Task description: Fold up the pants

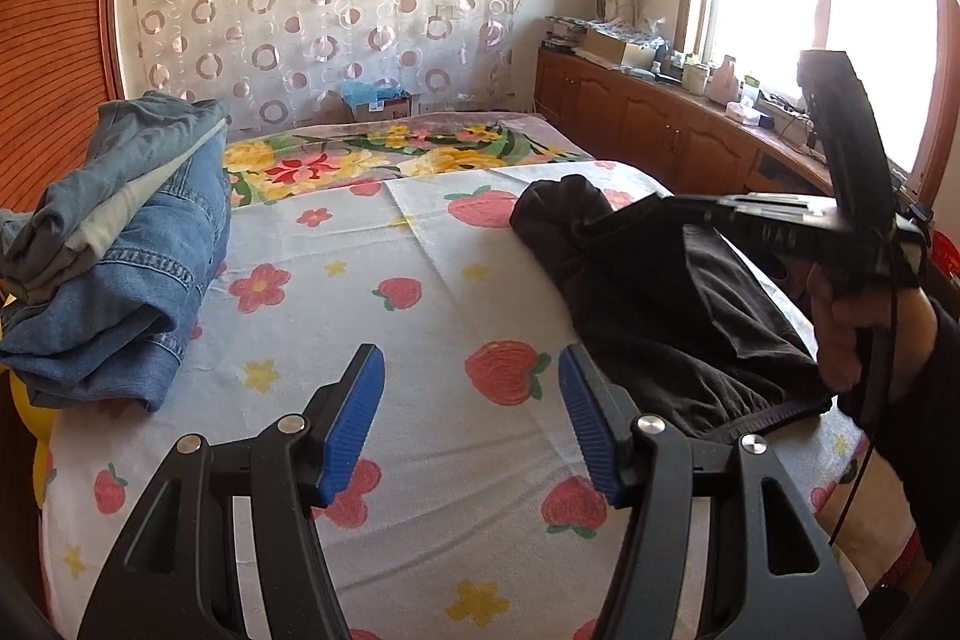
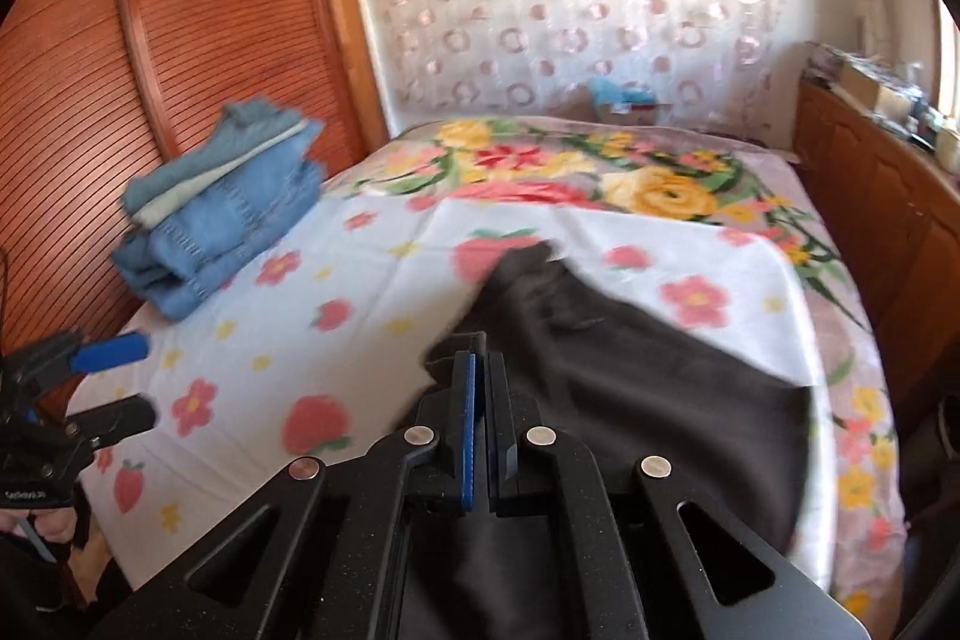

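Nearest the lens in the left wrist view, the left gripper [image 1: 471, 400] hovers above the strawberry-print sheet [image 1: 360, 316] with its blue pads [image 1: 354, 418] spread wide and nothing between them. The black pants [image 1: 660, 292] lie on the right side of the bed, just right of that released claw, their long axis running from the near right edge, where the elastic waistband [image 1: 774, 409] sits, toward a bunched end farther in. The right gripper [image 2: 480, 376] is clenched on a fold of the black fabric and is plainly the nearer tool. Judging by this, the left claw must travel right to reach the garment. A stack of folded blue jeans [image 1: 120, 250] rests well apart at the far left by the slatted wooden door [image 2: 180, 40].
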Action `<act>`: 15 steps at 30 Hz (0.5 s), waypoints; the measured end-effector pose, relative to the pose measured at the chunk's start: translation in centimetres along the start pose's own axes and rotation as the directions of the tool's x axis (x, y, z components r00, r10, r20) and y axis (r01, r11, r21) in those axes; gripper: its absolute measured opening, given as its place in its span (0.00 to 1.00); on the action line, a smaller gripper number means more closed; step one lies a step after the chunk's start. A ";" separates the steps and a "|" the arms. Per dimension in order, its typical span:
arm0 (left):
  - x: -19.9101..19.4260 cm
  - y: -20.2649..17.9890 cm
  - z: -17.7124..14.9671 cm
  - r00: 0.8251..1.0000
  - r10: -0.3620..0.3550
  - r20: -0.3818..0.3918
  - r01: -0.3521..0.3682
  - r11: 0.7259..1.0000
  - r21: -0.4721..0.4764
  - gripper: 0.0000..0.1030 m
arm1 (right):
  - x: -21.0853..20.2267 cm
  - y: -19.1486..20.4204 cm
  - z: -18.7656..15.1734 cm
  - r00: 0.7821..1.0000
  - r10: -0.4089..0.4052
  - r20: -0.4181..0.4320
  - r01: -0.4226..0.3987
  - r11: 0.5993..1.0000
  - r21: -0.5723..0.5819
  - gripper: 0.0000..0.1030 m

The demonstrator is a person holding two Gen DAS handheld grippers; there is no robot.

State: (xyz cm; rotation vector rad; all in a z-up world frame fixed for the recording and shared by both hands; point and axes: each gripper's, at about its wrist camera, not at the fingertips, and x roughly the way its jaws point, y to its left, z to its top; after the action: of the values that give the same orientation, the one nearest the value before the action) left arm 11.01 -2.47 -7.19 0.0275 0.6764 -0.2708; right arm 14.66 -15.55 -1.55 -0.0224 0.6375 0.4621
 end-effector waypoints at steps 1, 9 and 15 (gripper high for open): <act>0.0 -0.1 0.1 1.000 -0.003 0.000 0.003 1.000 0.001 0.60 | -0.2 -1.1 0.0 1.000 -0.015 0.002 0.015 1.000 0.020 0.02; 0.5 -0.3 0.2 1.000 -0.004 -0.009 0.004 1.000 0.006 0.60 | -0.7 -7.2 -0.5 0.989 -0.150 -0.012 0.151 0.981 0.124 0.02; 0.6 -0.5 0.3 1.000 -0.004 -0.010 0.004 1.000 0.012 0.60 | -0.7 -8.9 0.1 0.973 -0.229 -0.038 0.233 0.961 0.148 0.02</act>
State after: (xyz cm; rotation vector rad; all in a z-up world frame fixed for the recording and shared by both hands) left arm 11.45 -3.12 -7.32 0.0390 0.6852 -0.2784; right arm 18.03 -23.83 -2.14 0.0428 0.6799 0.1868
